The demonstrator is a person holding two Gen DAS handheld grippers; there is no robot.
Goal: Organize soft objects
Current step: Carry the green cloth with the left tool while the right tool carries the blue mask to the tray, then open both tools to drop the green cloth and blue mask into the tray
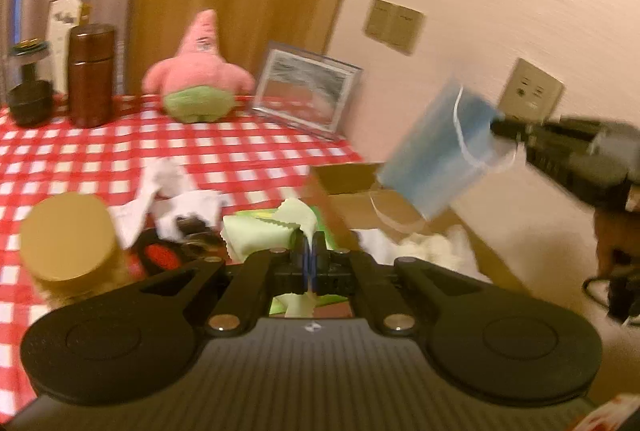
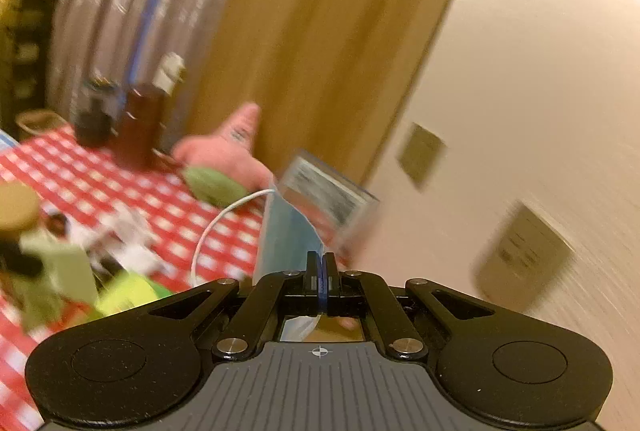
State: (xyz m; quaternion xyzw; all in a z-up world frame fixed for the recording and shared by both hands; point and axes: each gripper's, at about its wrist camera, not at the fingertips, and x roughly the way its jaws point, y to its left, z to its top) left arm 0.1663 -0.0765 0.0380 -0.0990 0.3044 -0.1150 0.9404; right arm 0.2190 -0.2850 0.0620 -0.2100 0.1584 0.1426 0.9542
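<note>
Right wrist blur: plush [image 2: 224, 151] probably pink starfish.

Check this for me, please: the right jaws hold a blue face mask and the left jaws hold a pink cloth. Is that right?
Not quite. The left gripper holds a pale green cloth, not a pink one; the left wrist view shows it. The pink thing is the plush toy sitting on the table. The right gripper does hold the blue face mask.

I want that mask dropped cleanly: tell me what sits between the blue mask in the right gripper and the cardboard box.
Nothing visible blocks it. The blue mask hangs from the right gripper above the open cardboard box, with only air between. The left gripper, shut on a pale green cloth, sits near the box's left edge.
</note>
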